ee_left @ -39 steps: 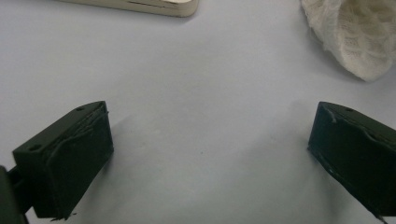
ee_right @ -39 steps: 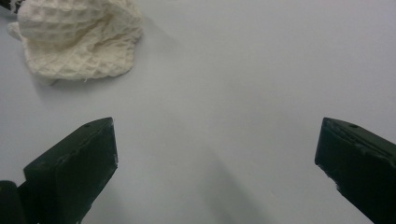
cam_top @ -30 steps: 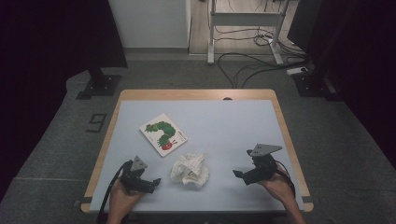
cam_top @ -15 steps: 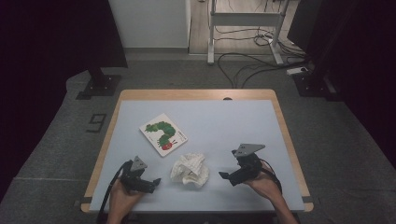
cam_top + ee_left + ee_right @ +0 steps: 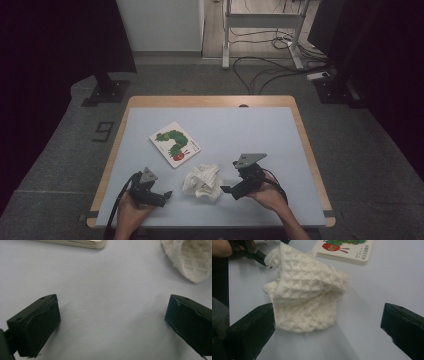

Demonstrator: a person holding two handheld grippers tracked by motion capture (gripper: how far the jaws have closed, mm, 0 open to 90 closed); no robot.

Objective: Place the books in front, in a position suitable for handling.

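Between the wide-open jaws of the right gripper (image 5: pixel 227 190), a crumpled white waffle cloth (image 5: pixel 307 297) is lying on the table (image 5: pixel 250 135), its bulk sitting closer to the left jaw and almost touching it, with clear table showing before the right jaw; nothing is gripped. Left gripper (image 5: pixel 167 194) is resting on the table with jaws equally wide and holding nothing, the cloth sitting beyond and outside its right jaw, a picture book (image 5: pixel 176 143) lying further ahead. Judgement: the step in hand is the right gripper's approach for a pinch. For a clean grab, centre 1 raised fold between both jaws, keep the tips low, close slowly, and avoid pushing the cloth toward the book.
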